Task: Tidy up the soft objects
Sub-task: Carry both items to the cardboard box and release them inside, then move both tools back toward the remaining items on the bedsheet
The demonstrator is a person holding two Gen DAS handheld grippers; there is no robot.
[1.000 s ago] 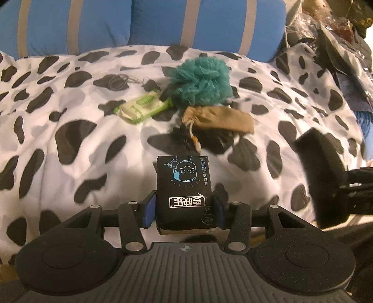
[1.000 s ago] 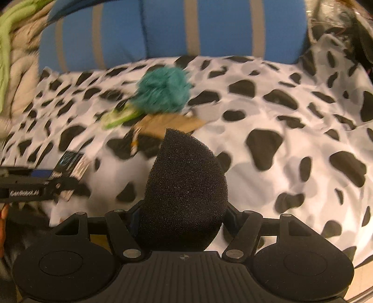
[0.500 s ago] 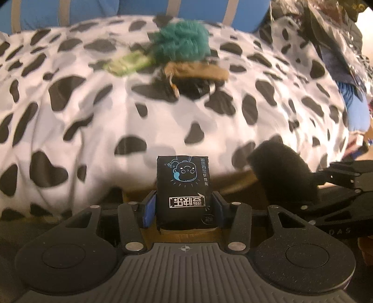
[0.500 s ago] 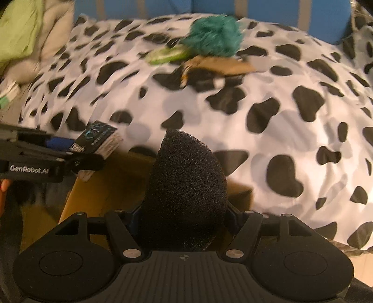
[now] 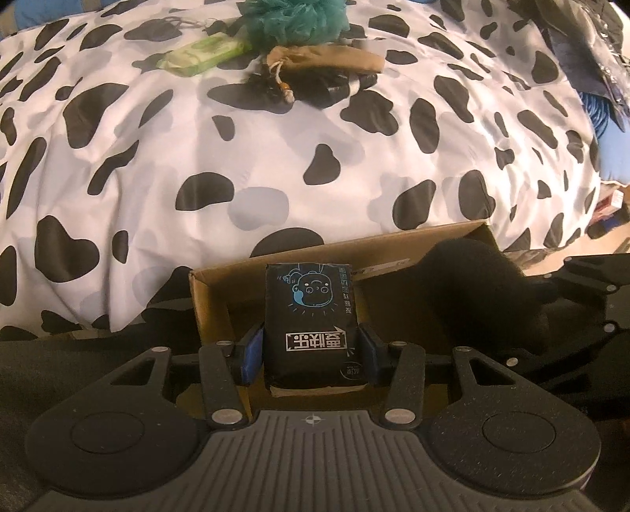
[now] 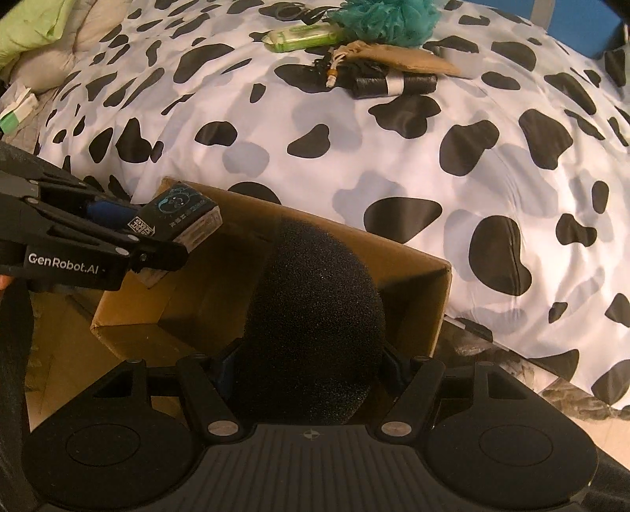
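Left wrist view looks steeply down over the left tool (image 5: 311, 356), whose blue-padded jaws clamp the lower end of a black tissue pack (image 5: 313, 325) printed with a cartoon face; the pack's long axis runs straight out along the fingers. Directly beyond and below the pack lies the open cardboard box (image 5: 275, 264), set against the edge of the bed with its cow-print duvet (image 5: 275, 157). To the right in this view the right tool (image 6: 311, 354) grips a black foam sponge (image 6: 315, 315), its rounded bulk filling the space between the jaws, so both tools are closed on their loads. From the right wrist view the sponge hangs over the box's open mouth near the right wall, while the tissue pack is poised over the left rear corner, tilted with its free end toward the interior. The relation that matters is vertical: each held item sits above the box opening, box below and slightly ahead, so the coming move looks like a short lowering and release, not a sideways reach. The two tools are near each other, side by side over the box, so dropping together risks a bump. Left on the bed, well apart from the box, are a teal bath pouf (image 5: 291, 19), a green wipes packet (image 5: 204, 55), a tan drawstring pouch (image 5: 327, 59) and a black roll (image 6: 393, 84).
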